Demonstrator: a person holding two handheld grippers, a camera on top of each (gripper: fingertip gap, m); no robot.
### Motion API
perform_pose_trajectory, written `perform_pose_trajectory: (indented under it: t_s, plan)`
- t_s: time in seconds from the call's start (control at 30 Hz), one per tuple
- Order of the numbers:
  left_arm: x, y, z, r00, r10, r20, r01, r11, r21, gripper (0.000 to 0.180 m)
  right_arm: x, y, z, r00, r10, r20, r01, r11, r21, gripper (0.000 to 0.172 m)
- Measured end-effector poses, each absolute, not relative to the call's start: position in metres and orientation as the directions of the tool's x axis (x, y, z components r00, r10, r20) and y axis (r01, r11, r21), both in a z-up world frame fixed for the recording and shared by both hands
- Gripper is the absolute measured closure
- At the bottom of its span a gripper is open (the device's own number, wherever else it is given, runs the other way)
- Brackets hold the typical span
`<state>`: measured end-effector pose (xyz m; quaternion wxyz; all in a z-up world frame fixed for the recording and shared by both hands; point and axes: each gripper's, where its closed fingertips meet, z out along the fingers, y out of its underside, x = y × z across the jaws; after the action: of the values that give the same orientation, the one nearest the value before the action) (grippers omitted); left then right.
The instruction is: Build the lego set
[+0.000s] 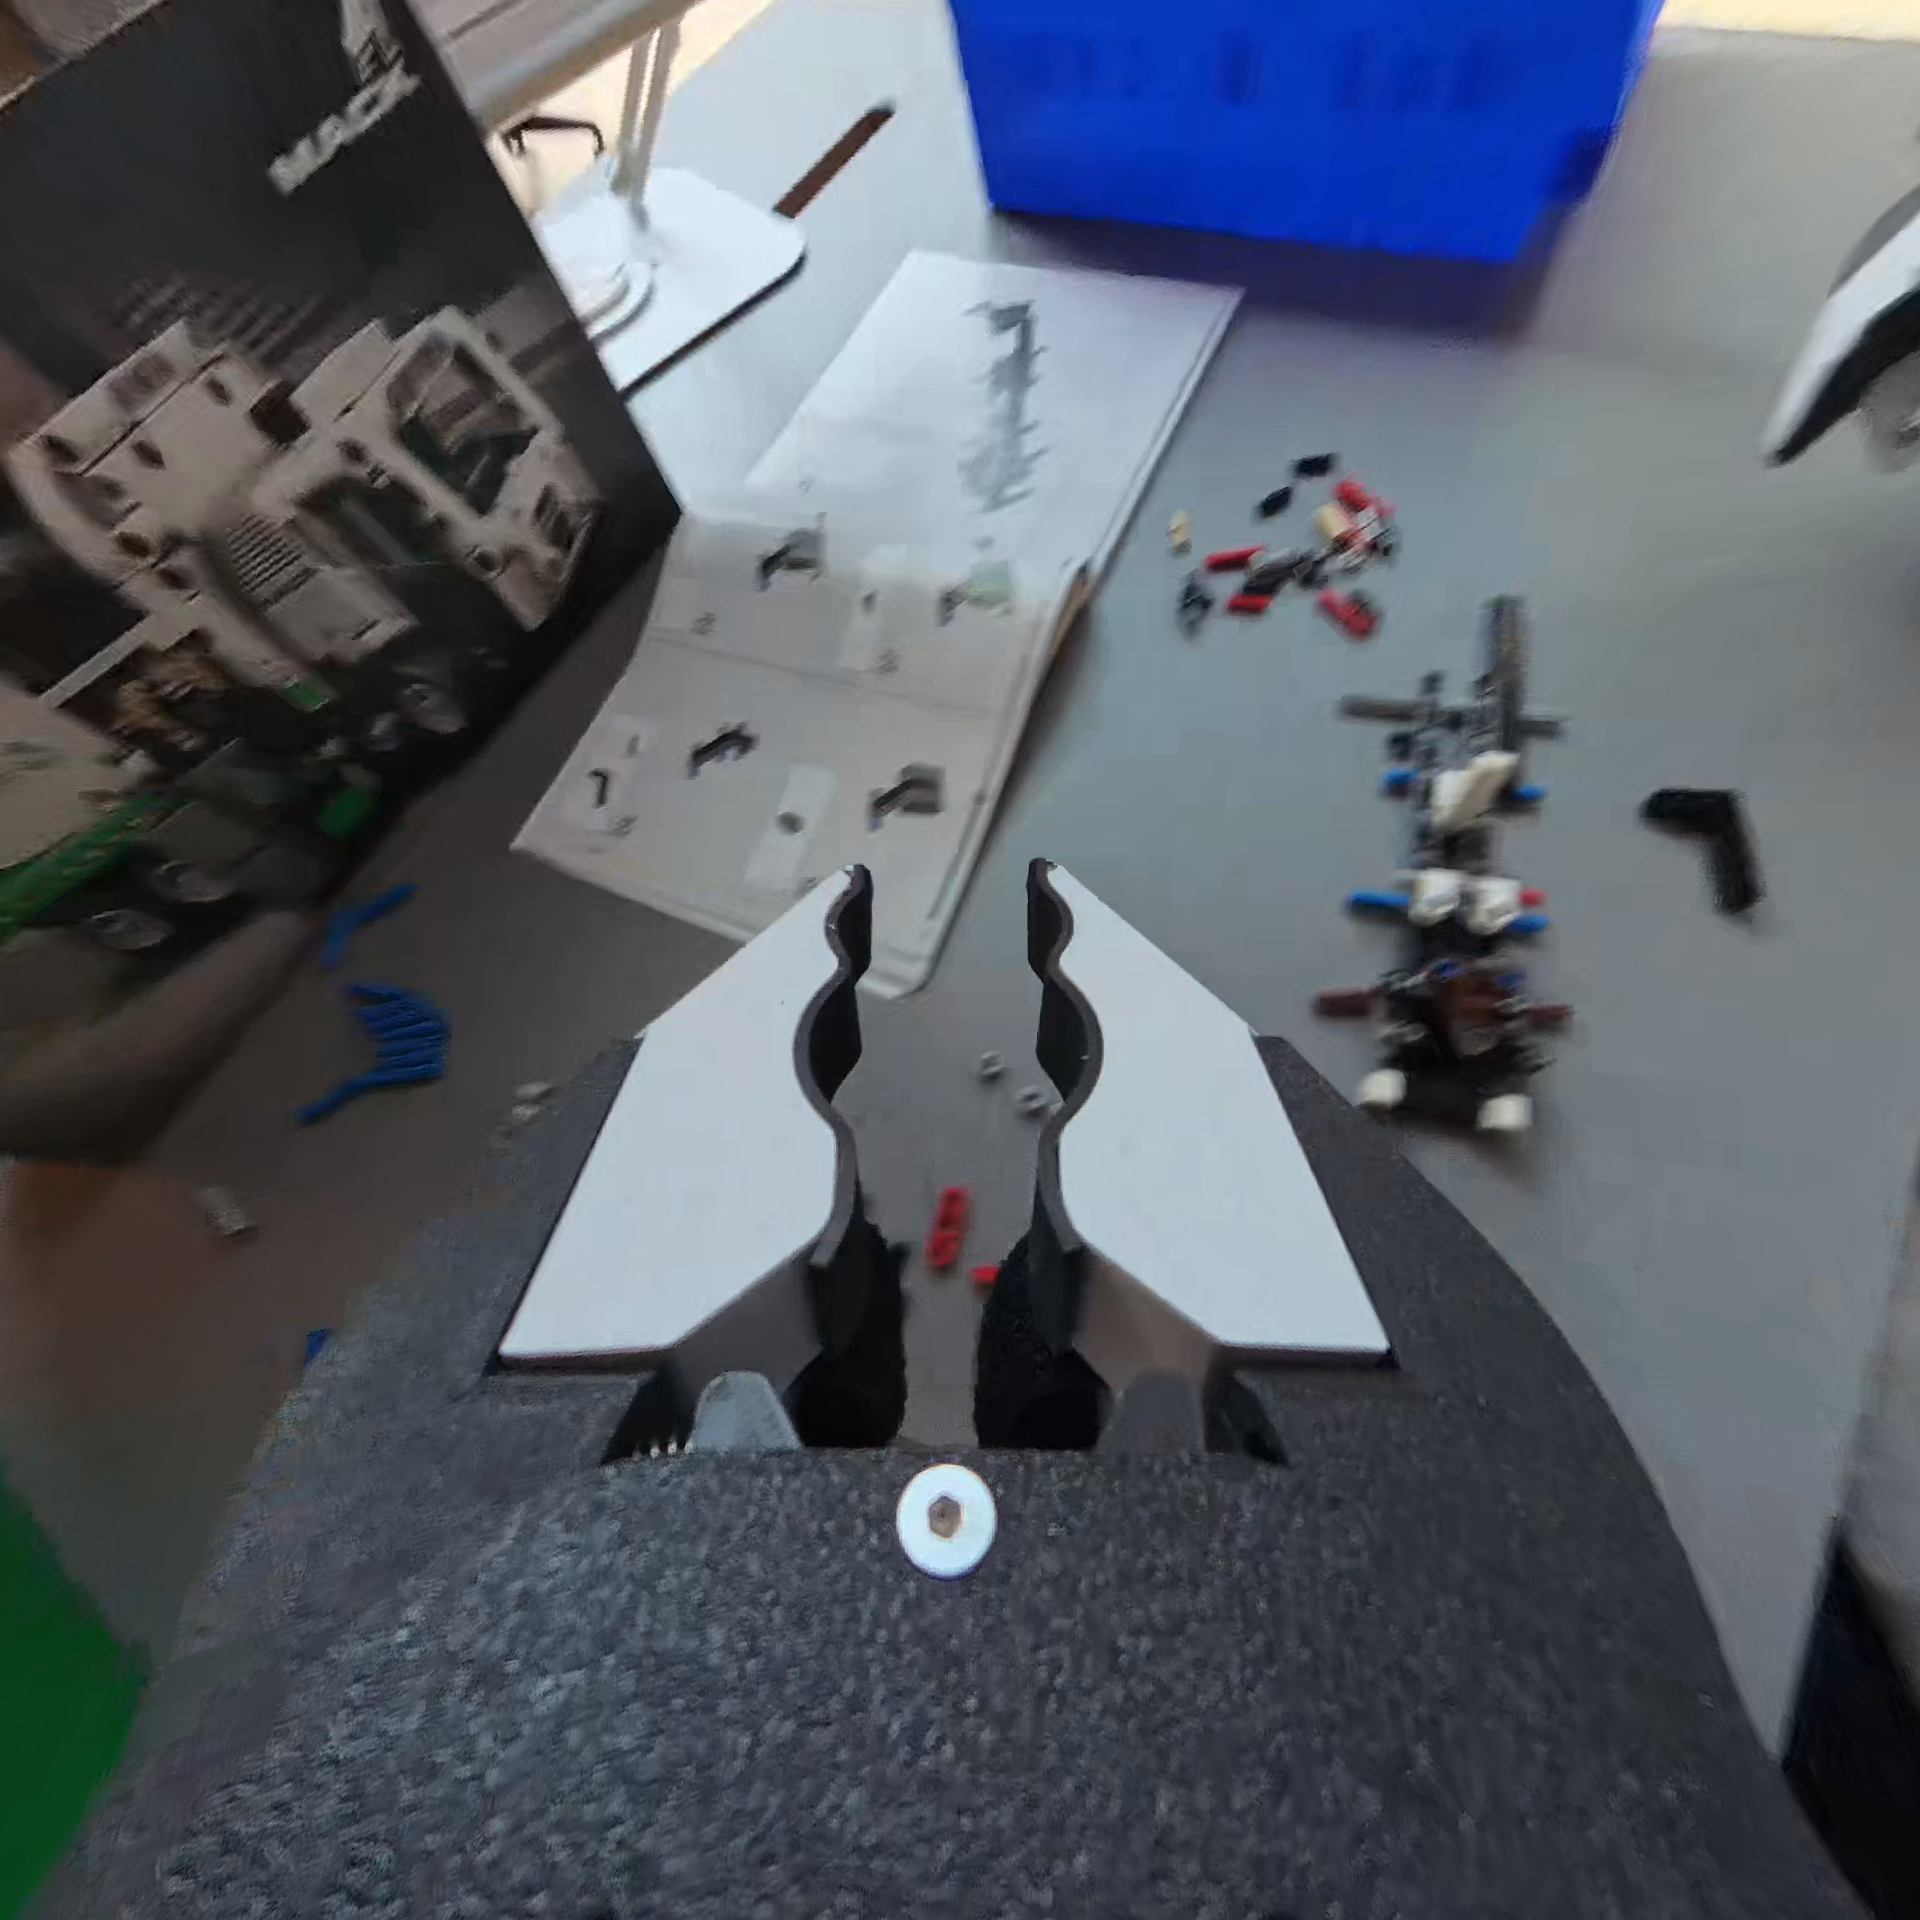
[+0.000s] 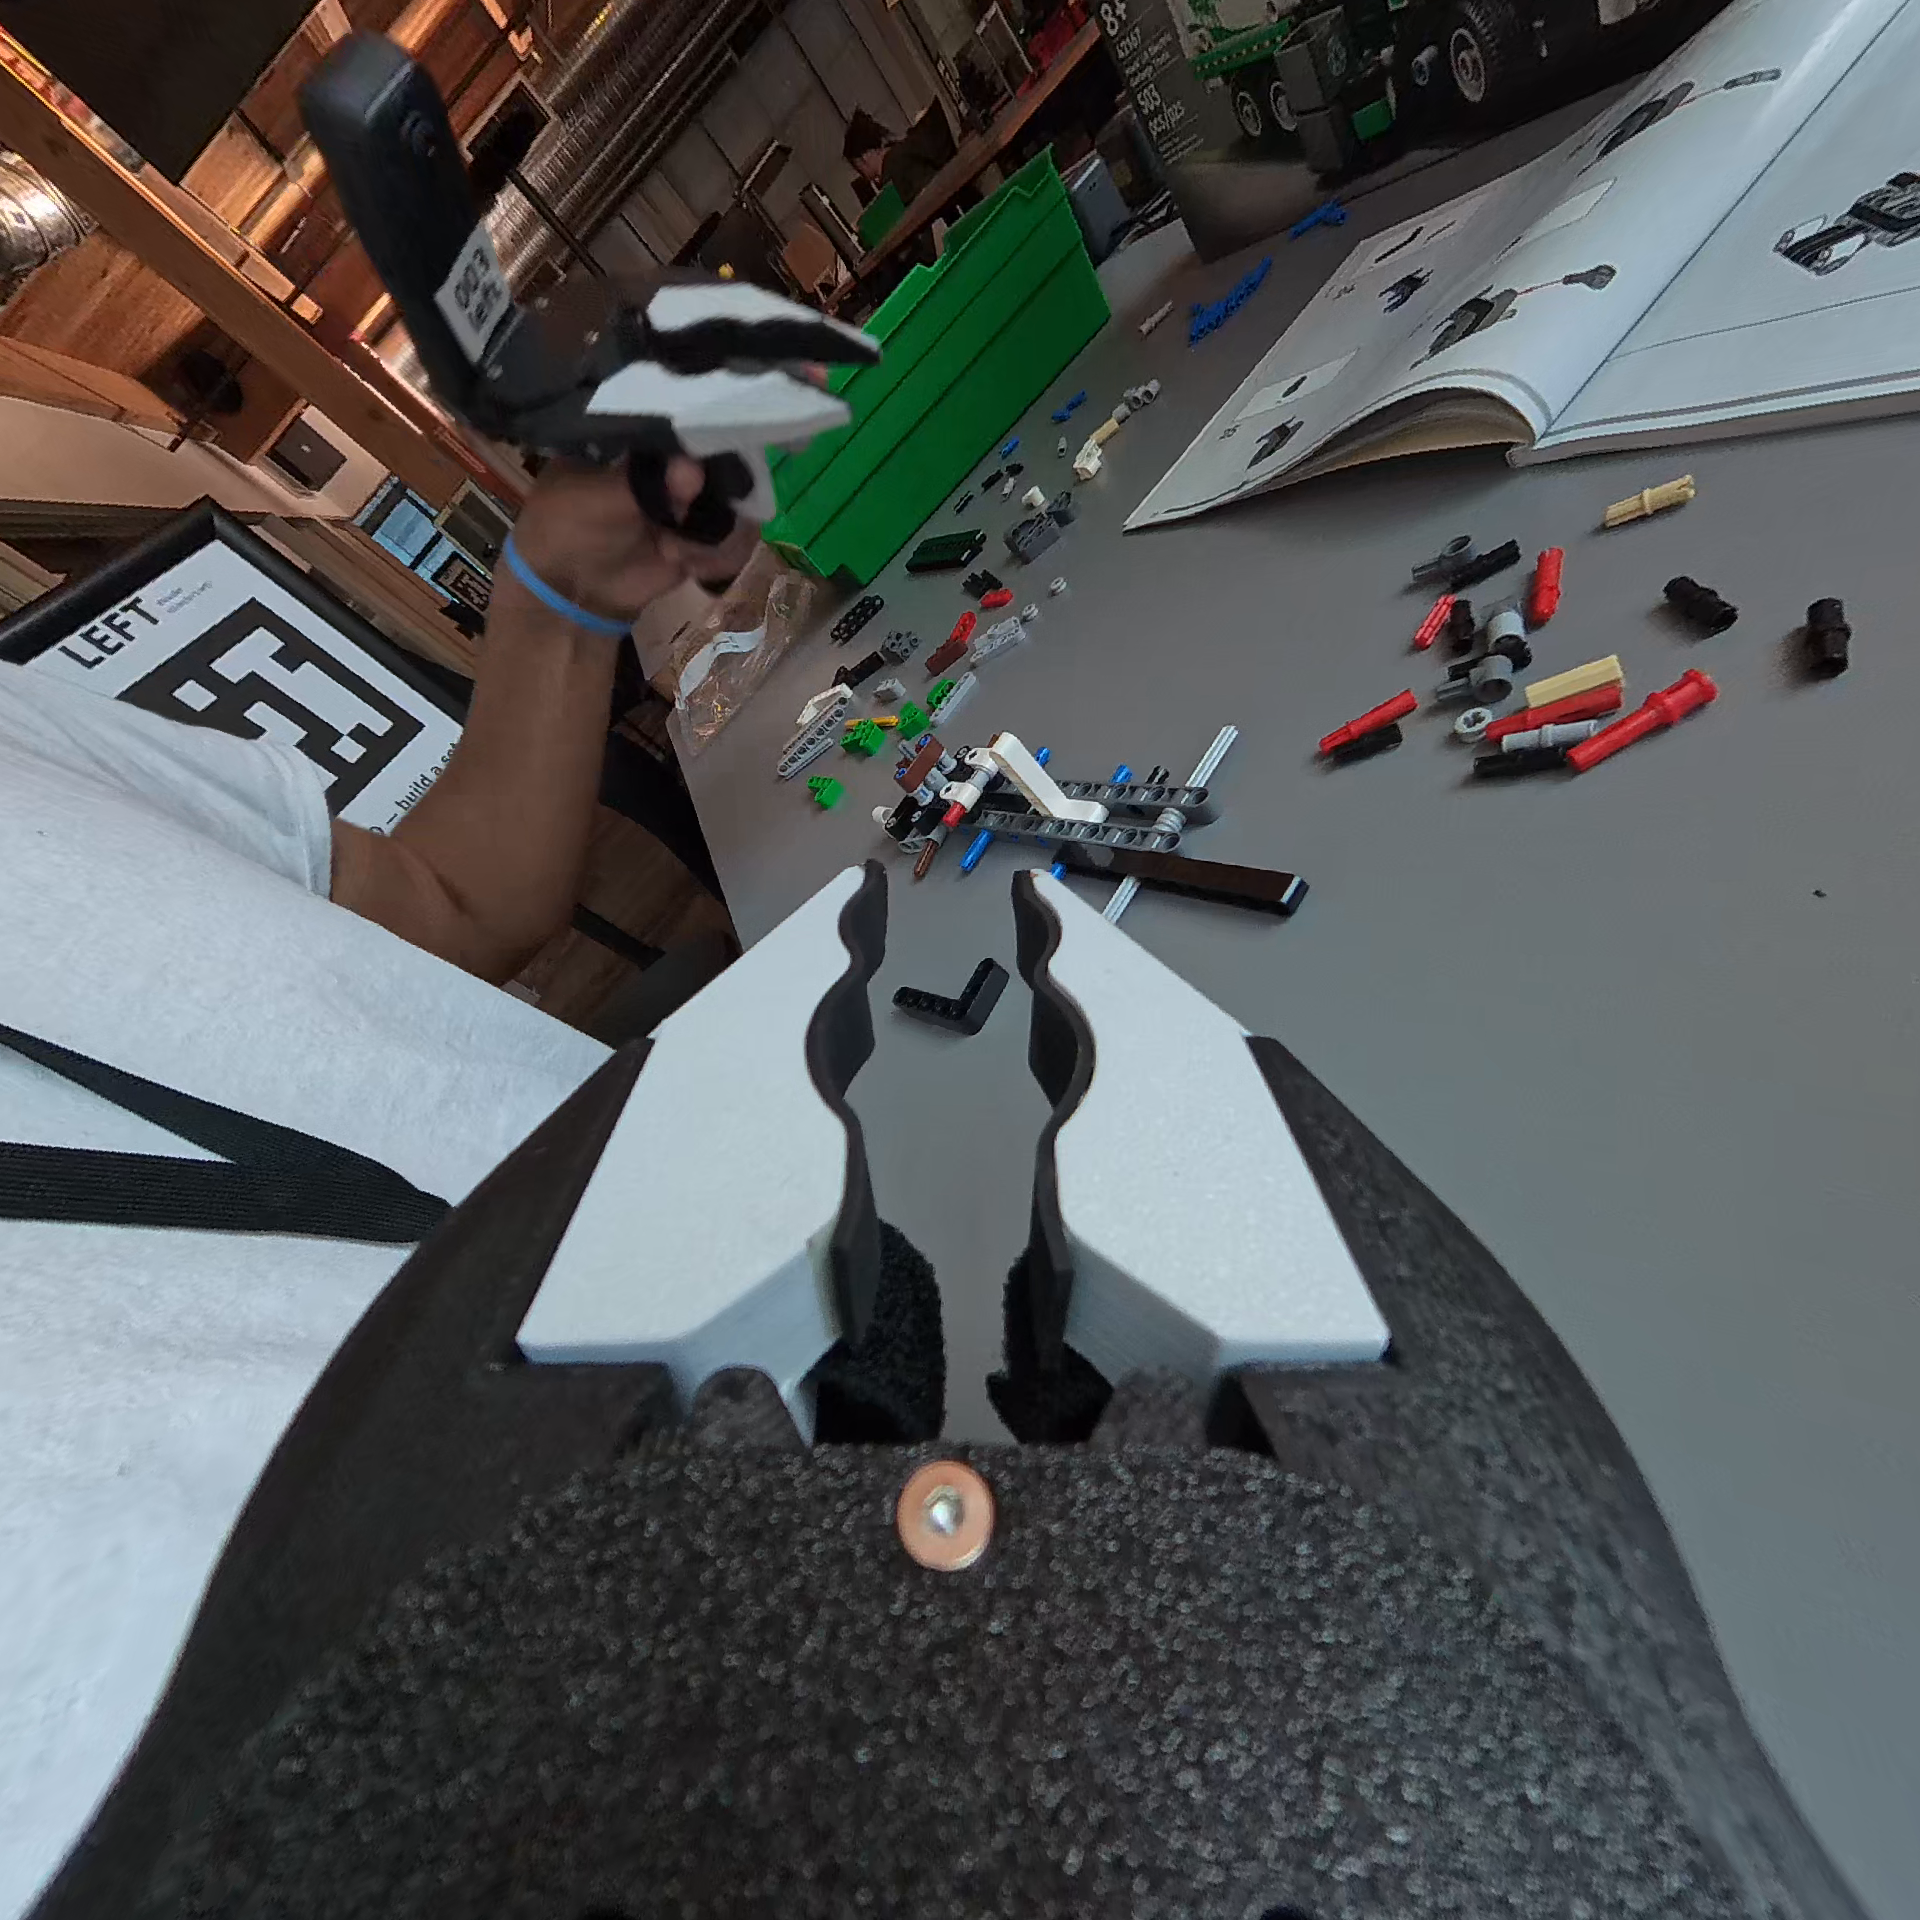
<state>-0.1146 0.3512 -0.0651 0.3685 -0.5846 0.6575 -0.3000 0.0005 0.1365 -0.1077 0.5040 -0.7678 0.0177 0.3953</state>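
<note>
My right gripper (image 2: 948,881) is open and empty, low over the grey table (image 2: 1455,1039). A black L-shaped beam (image 2: 951,997) lies flat on the table and shows between the fingers; the pads do not touch it. Just beyond the tips lies a part-built assembly of grey beams, white parts and blue pins (image 2: 1060,800). My left gripper (image 1: 948,878) is open and empty, held above the table near the corner of an open instruction booklet (image 1: 883,582). A hand holds it up in the air in the right wrist view (image 2: 821,374). The assembly (image 1: 1455,914) and the L-shaped beam (image 1: 1704,842) lie to its right.
A pile of red, black and grey pins (image 2: 1558,707) lies right of the assembly. Loose small parts (image 2: 904,717) lie by a green bin (image 2: 956,364). A blue bin (image 1: 1299,114) stands at the back, a dark product box (image 1: 260,468) at the left, blue pieces (image 1: 395,1039) beside it. Left tips to right tips: about 25 cm.
</note>
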Motion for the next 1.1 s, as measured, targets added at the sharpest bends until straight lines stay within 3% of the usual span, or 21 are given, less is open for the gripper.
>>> perform_pose_trajectory:
  t_s: [0.13,0.33,0.6,0.9,1.1]
  plan:
    - [-0.120,0.486,-0.089,0.002,-0.970,-0.243,-0.693,0.174,-0.700,0.147,0.004,0.142,-0.109,0.689,0.373,-0.622,-0.435,-0.473,-0.766,0.148]
    - [-0.116,0.563,-0.162,-0.109,-0.970,-0.217,-0.857,0.202,-0.474,0.138,0.011,0.151,-0.101,0.663,0.421,-0.618,-0.464,-0.417,-0.782,0.148]
    - [-0.114,0.587,-0.176,-0.101,-0.977,-0.188,-0.875,0.177,-0.450,0.145,0.023,0.164,-0.080,0.569,0.523,-0.635,-0.548,-0.334,-0.767,0.145]
    - [-0.111,0.578,-0.182,0.028,-0.999,-0.042,-0.851,-0.001,-0.526,0.148,0.028,0.164,-0.072,0.515,0.563,-0.647,-0.585,-0.321,-0.745,0.142]
    - [-0.111,0.575,-0.185,0.027,-0.998,-0.052,-0.841,0.006,-0.541,0.158,0.026,0.163,-0.073,0.520,0.568,-0.638,-0.573,-0.322,-0.753,0.141]
